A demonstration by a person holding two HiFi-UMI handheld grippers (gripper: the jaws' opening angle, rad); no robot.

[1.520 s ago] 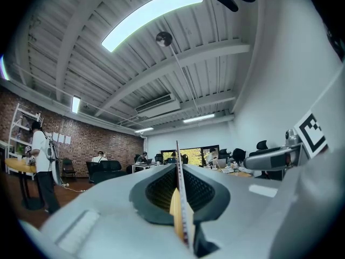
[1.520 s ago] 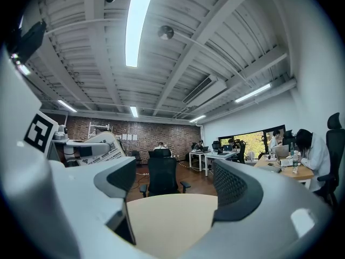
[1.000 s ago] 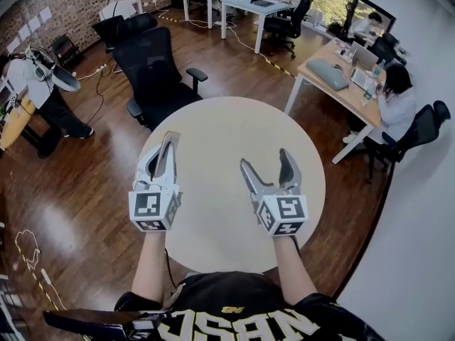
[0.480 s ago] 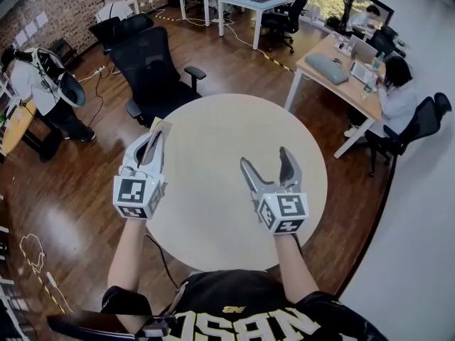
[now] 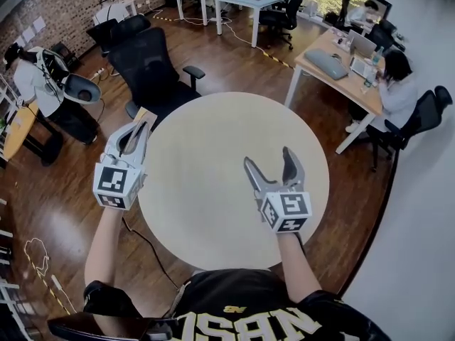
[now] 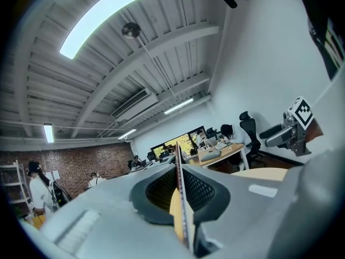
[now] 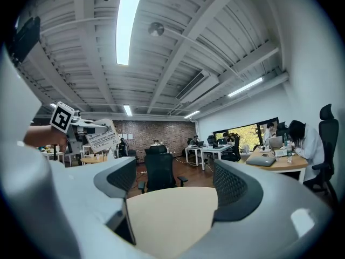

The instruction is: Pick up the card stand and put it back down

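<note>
Left tool (image 5: pixel 139 128) carried card stand (image 6: pixel 175 215) off table (image 5: pixel 213 183), toward chair (image 5: pixel 153 66).

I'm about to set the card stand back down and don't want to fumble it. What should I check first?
1. Left claw shut on the card stand: ok.
2. Card stand above the table: not ok, it seems to hang off the left rim.
3. Table top free where it would land: ok.
4. Right claw open, empty, out of the way: ok.
5. Stand's base level: cannot tell.
</note>
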